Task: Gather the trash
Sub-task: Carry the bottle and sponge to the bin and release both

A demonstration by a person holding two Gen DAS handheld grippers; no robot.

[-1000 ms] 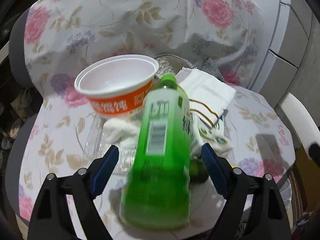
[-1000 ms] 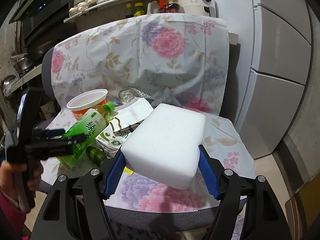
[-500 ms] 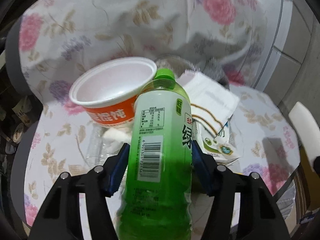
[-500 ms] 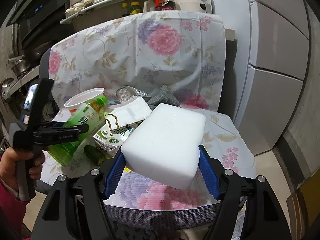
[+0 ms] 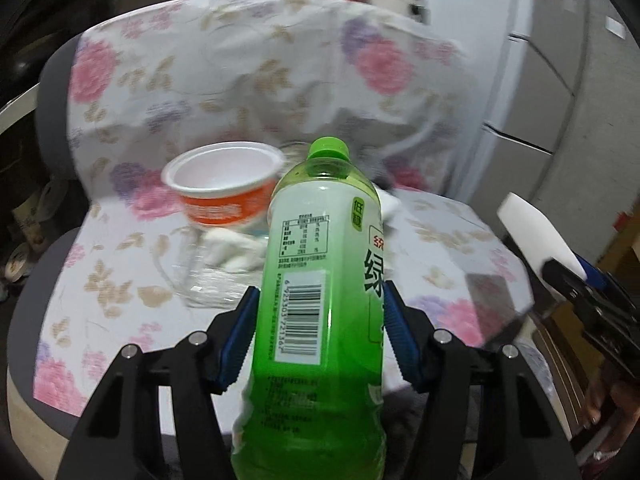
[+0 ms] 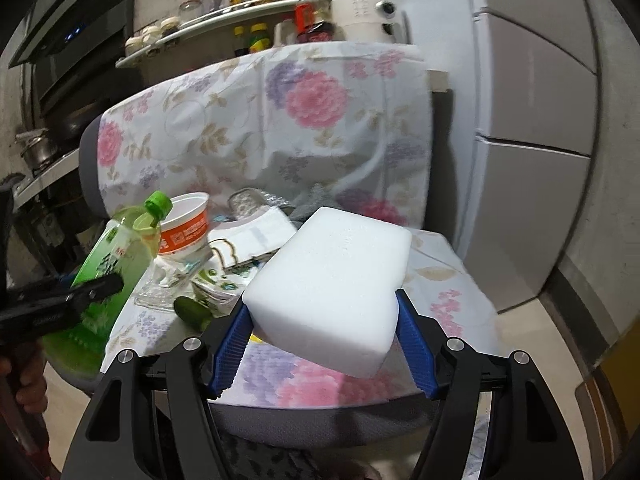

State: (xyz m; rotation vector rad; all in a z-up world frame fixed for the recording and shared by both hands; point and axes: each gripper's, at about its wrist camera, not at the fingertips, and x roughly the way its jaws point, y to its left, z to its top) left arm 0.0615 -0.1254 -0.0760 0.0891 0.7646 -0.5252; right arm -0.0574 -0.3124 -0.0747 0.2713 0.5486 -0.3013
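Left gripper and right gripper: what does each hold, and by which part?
Left gripper: green bottle, around its lower body. Right gripper: white foam block, by its near end's sides.

Green bottle (image 5: 320, 280): base cut off by the frame's lower edge, body hiding items behind; orange bowl (image 5: 224, 188) beside it, lettering blurred, unreadable.

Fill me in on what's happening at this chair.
A person is clearing trash off a chair draped in a floral cloth. The left gripper is clamped on a green bottle; the right gripper grips a white foam block. An orange-and-white cup, paper packaging and a small green item are on the seat.
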